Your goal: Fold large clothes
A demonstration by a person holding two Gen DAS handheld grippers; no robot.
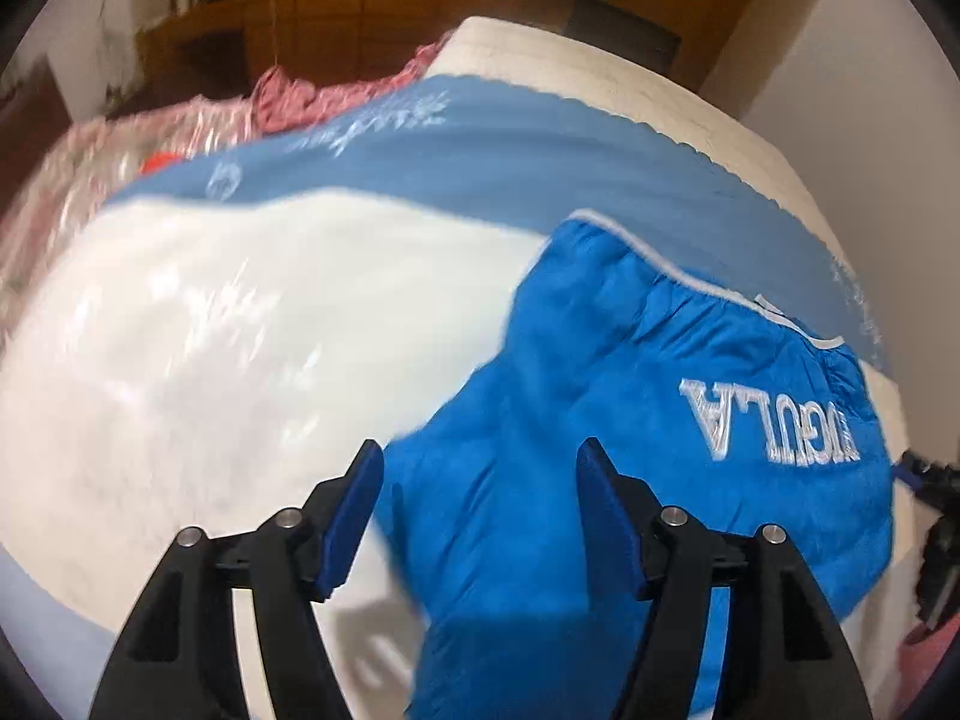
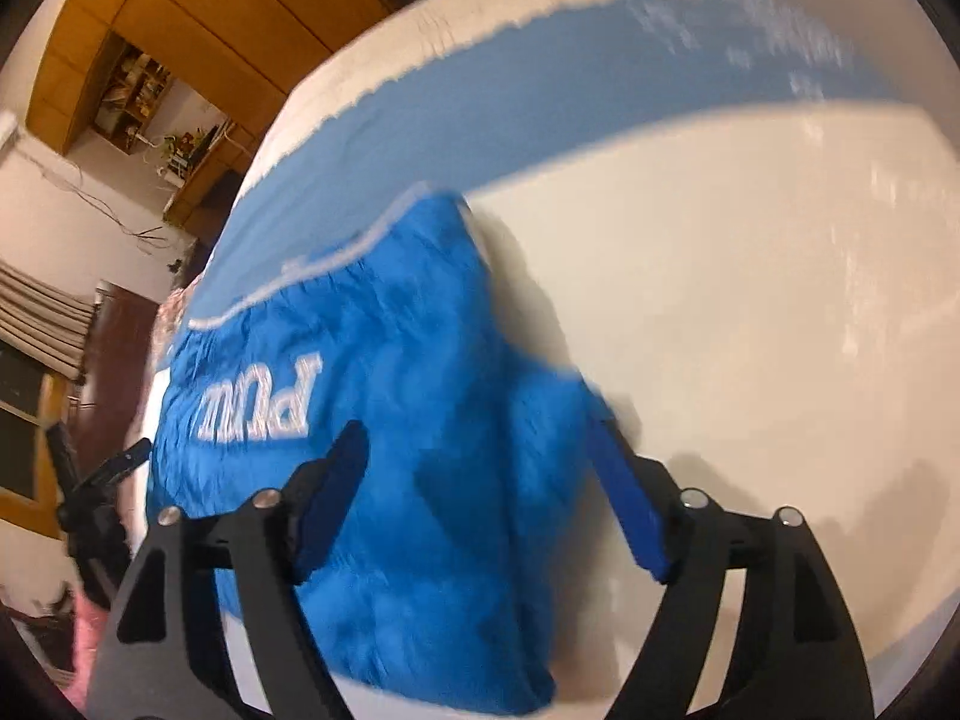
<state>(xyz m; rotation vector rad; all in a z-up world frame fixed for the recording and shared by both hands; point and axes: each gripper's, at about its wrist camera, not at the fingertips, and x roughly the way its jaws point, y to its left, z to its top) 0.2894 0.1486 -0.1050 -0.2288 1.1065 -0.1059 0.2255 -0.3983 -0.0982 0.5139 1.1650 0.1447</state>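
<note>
A bright blue garment (image 1: 600, 360) with white lettering and white piping lies folded on the bed's white and light-blue cover (image 1: 210, 330). My left gripper (image 1: 480, 450) hovers over the garment's left edge. Its jaws stand wide apart and the blue pads (image 1: 354, 516) press on nothing. In the right wrist view the same garment (image 2: 408, 330) fills the lower left. My right gripper (image 2: 477, 426) is open above its right edge, one finger over the cloth, the other over the white cover (image 2: 720, 270). Both views are blurred.
A crumpled pink and red patterned cloth (image 1: 300, 96) lies at the far left of the bed. Wooden cabinets (image 2: 180, 12) and a shelf stand behind the bed. Dark furniture and a window (image 2: 36, 408) are at the left. The light-blue band (image 2: 540, 90) crosses the cover's far side.
</note>
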